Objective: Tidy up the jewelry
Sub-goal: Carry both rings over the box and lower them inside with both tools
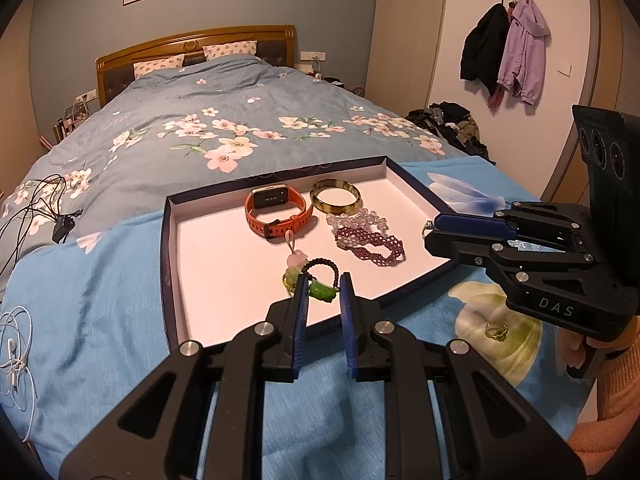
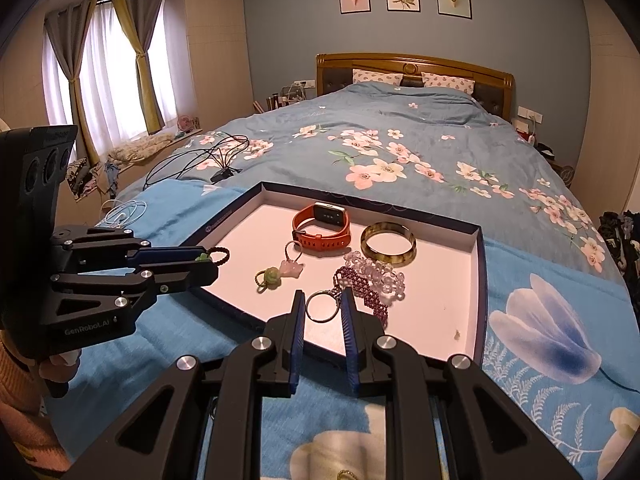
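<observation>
A shallow white tray with a dark blue rim (image 1: 172, 240) (image 2: 478, 280) lies on the bed. In it are an orange smartwatch (image 1: 276, 210) (image 2: 322, 228), an amber bangle (image 1: 336, 197) (image 2: 388, 243), clear and purple bead bracelets (image 1: 370, 238) (image 2: 374, 280) and a pink-green charm (image 1: 295, 266) (image 2: 276, 274). My left gripper (image 1: 323, 282) (image 2: 208, 262) is shut on a black bead bracelet with a green stone (image 1: 322, 290) over the tray's near edge. My right gripper (image 2: 322, 300) (image 1: 430, 230) is shut on a silver ring (image 2: 322, 307) at the tray's near edge.
A small gold ring (image 1: 496, 330) lies on the blue floral cloth outside the tray, under my right gripper. White earphones (image 1: 14, 356) and black cables (image 1: 40, 208) lie on the bed to the left. Clothes are piled on the floor (image 1: 452, 120).
</observation>
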`<state>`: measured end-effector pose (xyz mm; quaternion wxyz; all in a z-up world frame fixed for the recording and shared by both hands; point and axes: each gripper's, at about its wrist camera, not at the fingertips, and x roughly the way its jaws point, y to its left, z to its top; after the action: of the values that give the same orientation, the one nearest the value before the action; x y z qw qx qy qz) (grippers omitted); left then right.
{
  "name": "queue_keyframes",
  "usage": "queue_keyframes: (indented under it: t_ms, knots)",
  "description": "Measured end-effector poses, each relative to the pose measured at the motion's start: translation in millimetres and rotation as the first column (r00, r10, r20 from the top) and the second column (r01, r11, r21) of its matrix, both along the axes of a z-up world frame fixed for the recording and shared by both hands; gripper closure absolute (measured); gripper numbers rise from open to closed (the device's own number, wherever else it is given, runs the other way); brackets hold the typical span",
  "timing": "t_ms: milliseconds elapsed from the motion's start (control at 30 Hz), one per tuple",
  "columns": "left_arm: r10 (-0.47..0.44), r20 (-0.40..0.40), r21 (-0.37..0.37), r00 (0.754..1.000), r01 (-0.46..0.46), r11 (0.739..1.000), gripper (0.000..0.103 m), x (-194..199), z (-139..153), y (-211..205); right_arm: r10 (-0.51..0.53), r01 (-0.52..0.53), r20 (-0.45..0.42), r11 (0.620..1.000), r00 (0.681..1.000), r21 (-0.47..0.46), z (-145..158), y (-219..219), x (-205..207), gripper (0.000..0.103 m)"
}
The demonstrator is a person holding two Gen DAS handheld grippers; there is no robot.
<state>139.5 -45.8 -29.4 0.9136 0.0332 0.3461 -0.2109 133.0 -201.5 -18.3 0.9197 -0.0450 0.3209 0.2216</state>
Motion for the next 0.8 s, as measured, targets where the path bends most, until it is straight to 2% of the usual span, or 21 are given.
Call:
queue_keyframes:
  t_ms: [200, 800]
  knots:
    - [0.001, -0.027, -0.017, 1.000, -0.002, 1.000, 0.087, 11, -6, 0, -0.005, 0.005, -0.011, 1.000, 1.000, -0.008, -3, 2, 8, 0.087]
    - [0.011, -0.056, 0.008, 0.998, -0.011, 1.000, 0.087, 28, -17, -7, -0.025, 0.024, -0.046, 1.000, 0.999, -0.013, -16, 0, 29, 0.087]
